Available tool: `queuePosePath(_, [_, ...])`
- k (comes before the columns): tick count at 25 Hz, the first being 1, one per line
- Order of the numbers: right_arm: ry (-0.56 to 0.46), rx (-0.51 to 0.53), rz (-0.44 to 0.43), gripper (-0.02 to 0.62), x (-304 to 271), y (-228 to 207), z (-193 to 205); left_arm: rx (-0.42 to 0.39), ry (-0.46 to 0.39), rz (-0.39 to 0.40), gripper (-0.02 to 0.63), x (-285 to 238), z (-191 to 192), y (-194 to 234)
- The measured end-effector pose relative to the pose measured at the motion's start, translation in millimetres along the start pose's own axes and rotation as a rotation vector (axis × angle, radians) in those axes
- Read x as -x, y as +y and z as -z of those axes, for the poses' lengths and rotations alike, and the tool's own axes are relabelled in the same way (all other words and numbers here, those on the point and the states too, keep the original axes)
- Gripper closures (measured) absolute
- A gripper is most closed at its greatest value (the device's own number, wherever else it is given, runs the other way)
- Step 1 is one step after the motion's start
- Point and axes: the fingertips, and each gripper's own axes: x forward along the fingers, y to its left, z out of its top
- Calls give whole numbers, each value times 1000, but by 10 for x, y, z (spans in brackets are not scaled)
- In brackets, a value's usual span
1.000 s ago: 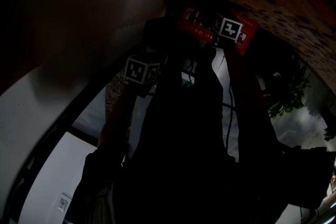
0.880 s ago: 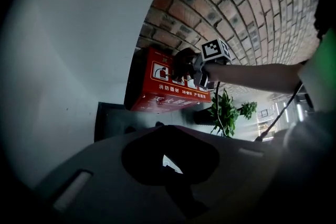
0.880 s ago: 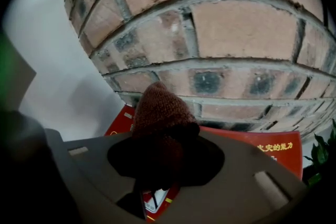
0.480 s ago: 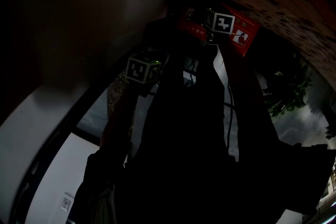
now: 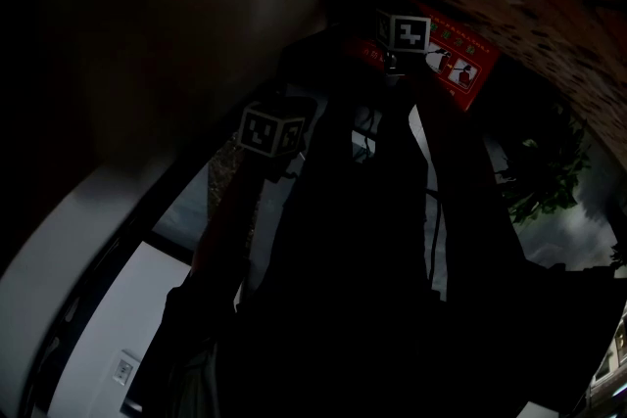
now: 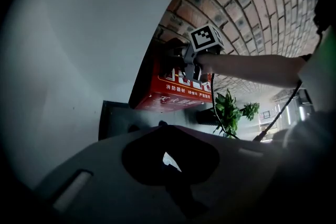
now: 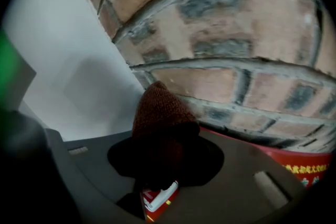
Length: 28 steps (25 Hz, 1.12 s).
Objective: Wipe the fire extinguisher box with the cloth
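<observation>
The red fire extinguisher box (image 5: 458, 66) shows dimly at the top of the head view and stands against a brick wall; its front carries white print (image 6: 181, 91). My right gripper (image 6: 177, 63) is at the box's top edge, shut on a brown knitted cloth (image 7: 160, 113) that pokes up past the jaws toward the bricks. The box's red edge (image 7: 296, 162) lies just below the cloth. My left gripper (image 5: 269, 129) hangs lower and to the left, away from the box, its jaws together with nothing between them.
A brick wall (image 7: 236, 50) rises behind the box and a pale plain wall (image 6: 79, 60) runs to its left. A green potted plant (image 6: 229, 113) stands beyond the box on the floor. A cable (image 5: 429, 210) hangs along the person's dark clothing.
The right gripper has slid leftward along the top of the box with the cloth in it. The left gripper has hardly moved.
</observation>
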Motion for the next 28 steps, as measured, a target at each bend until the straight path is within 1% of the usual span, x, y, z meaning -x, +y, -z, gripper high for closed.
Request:
queuePosePath(8, [-10,4,-23,471,-86,122,-44,7,8,0,603,43,59,91])
queuePosePath(13, [-20,17,-70,471,-204,281,-138,-6,9,-12,603,111,35,146])
queuePosePath(16, [-12,-24,-126,469,-214,333,-115,-19,8,-19,603,140,38,144])
queuePosePath(19, [-50,-46,-222,466,-70,463,-125,-32,8,-28,603,181,49,156])
queuePosePath(22, [-68,-32,-302,466,179,614,-71,-55,13,-25,603,185,43,123])
queuePosePath(24, [-68,-45,-346,465,370,649,13,-73,0,-14,603,183,-29,54])
queuePosePath(28, [-76,-74,-394,465,795,654,112,-114,-35,4,603,227,-242,-98])
